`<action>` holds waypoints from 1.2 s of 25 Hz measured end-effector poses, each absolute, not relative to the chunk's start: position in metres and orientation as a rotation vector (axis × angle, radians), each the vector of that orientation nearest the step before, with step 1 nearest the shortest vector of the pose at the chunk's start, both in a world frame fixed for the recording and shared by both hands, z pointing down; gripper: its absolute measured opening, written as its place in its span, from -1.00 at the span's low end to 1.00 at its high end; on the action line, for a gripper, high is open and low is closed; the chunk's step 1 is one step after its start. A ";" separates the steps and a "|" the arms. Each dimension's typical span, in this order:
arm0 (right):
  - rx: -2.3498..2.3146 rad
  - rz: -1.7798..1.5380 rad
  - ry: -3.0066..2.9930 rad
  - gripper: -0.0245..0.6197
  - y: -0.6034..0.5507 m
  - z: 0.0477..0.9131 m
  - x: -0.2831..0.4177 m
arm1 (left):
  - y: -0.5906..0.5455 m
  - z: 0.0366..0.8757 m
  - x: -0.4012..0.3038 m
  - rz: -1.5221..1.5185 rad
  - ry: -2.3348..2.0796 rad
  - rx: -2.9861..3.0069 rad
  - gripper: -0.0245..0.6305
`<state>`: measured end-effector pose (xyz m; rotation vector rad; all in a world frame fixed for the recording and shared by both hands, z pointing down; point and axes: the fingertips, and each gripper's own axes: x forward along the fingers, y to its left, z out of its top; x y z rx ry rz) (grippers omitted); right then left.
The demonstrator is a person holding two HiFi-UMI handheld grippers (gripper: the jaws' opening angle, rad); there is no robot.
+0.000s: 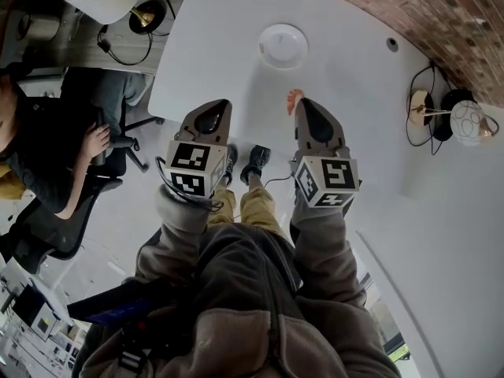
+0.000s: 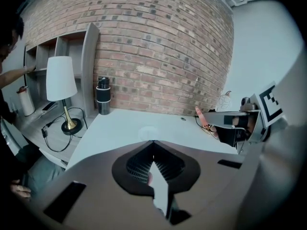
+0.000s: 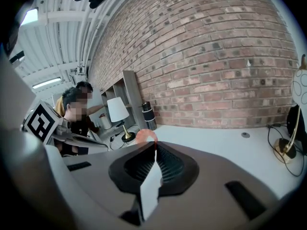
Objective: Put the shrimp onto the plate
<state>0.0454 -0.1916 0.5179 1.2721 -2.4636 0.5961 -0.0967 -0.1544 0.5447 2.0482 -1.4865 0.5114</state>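
A white bench (image 1: 346, 93) meets a red brick wall (image 1: 409, 14) in the head view. A small round white plate (image 1: 283, 44) lies about midway between the bench's left edge and the wall. Both tools are held side by side over the near edge. The left tool (image 1: 216, 105) has its tips together and nothing at them. The right tool (image 1: 302, 105) grips the shrimp (image 1: 294, 99), a small curved pink-orange piece that pokes out to the left of its tips. It is above the bench near its near edge and well apart from the plate. A person (image 1: 47, 156) sits past the bench's left edge, and a globe lamp (image 1: 471, 123) stands at the right end.

In the left gripper view that tool's jaws meet at their tips with nothing between them. Beyond them the plate shows only as a faint pale disc on the bench. The right tool is off to the right, and the shrimp is a slim pink sliver slanting up from its tip. A black flask (image 2: 103, 96) stands at the back left corner against the wall, and a lamp with a white shade (image 2: 61, 78) is on a lower surface beside it.

In the right gripper view the jaws are clamped on the shrimp. It shows as a rounded, blurred orange-pink lump, paler at the top, rising just over their tips.
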 end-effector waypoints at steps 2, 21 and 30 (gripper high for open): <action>1.259 0.623 -2.445 -0.89 -0.195 0.533 0.046 | -0.153 0.555 -0.096 0.517 -1.474 2.022 -0.91; 1.169 0.705 -2.317 -0.89 -0.238 0.630 0.033 | -0.144 0.621 -0.099 0.611 -1.373 1.910 -0.91; 1.151 0.716 -2.255 -0.89 -0.270 0.668 0.031 | -0.138 0.633 -0.100 0.647 -1.331 1.874 -0.91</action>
